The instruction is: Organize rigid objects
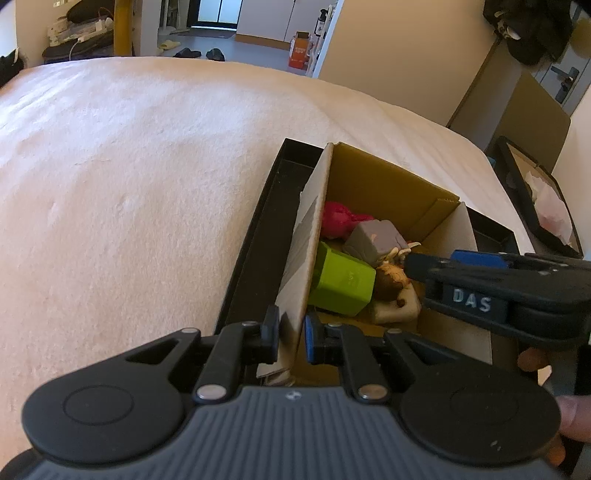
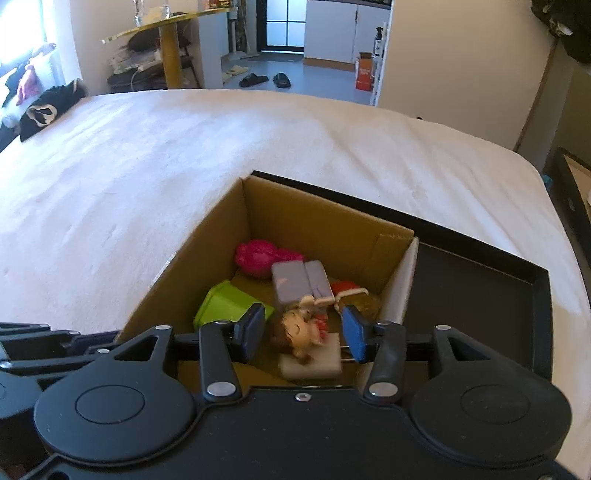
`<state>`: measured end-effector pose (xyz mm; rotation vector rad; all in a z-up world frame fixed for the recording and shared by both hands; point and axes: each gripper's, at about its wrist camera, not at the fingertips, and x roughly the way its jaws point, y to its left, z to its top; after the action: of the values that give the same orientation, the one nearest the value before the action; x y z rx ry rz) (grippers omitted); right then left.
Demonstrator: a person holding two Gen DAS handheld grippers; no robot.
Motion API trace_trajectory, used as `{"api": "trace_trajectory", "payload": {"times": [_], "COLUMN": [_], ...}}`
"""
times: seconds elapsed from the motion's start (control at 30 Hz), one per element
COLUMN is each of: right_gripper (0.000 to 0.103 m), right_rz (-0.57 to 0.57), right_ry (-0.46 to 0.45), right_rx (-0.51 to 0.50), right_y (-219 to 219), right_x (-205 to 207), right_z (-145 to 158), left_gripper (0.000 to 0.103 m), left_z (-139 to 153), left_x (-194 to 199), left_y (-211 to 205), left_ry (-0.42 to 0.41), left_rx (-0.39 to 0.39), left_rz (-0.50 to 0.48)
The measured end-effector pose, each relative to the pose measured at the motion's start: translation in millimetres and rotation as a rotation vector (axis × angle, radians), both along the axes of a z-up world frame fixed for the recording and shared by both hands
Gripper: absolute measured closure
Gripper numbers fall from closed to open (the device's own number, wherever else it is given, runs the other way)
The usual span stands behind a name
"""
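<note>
An open cardboard box stands in a black tray on a white bed. Inside lie a pink toy, a grey block, a green block and a doll figure on a white base. My left gripper is shut on the box's left wall. My right gripper is open, jaws on either side of the doll figure, above it.
The white bed spreads left and beyond the box. A second black tray with paper sits off the bed's right side. A yellow table, slippers and an orange box are on the floor beyond.
</note>
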<state>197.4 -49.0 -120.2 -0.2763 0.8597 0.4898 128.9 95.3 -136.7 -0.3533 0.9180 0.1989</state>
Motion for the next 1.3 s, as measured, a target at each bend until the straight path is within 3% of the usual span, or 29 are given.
{"api": "trace_trajectory", "payload": {"times": [0.37,0.53,0.63,0.83,1.03,1.13,1.3], "right_gripper": [0.056,0.056,0.055,0.043,0.016,0.014,0.0], "right_rz": [-0.027,-0.066,-0.098,-0.187,-0.256,-0.277,-0.308], "right_ry": [-0.039,-0.034,-0.02,0.026,0.011,0.015,-0.004], "right_rx": [0.075,0.097,0.117,0.178,0.215,0.231,0.253], "right_y": [-44,-69,-84,-117,-144,-154,-169], "right_x": [-14,-18,-19,-20,-29,-34,-48], "right_z": [35,41,42,44,54,61,74], "left_gripper": [0.087,0.086,0.079,0.057,0.043,0.037,0.023], "left_z": [3,10,15,36,64,78,99], "left_x": [5,1,0,-5,-12,-18,-28], "left_y": [-8,-7,-9,-16,-33,-44,-62], "left_ry": [0.036,0.032,0.047,0.056,0.049,0.046,0.031], "left_rx": [0.046,0.031,0.045,0.064,0.066,0.075,0.077], "left_rz": [0.01,-0.003,-0.004,0.03,0.001,-0.026,-0.065]}}
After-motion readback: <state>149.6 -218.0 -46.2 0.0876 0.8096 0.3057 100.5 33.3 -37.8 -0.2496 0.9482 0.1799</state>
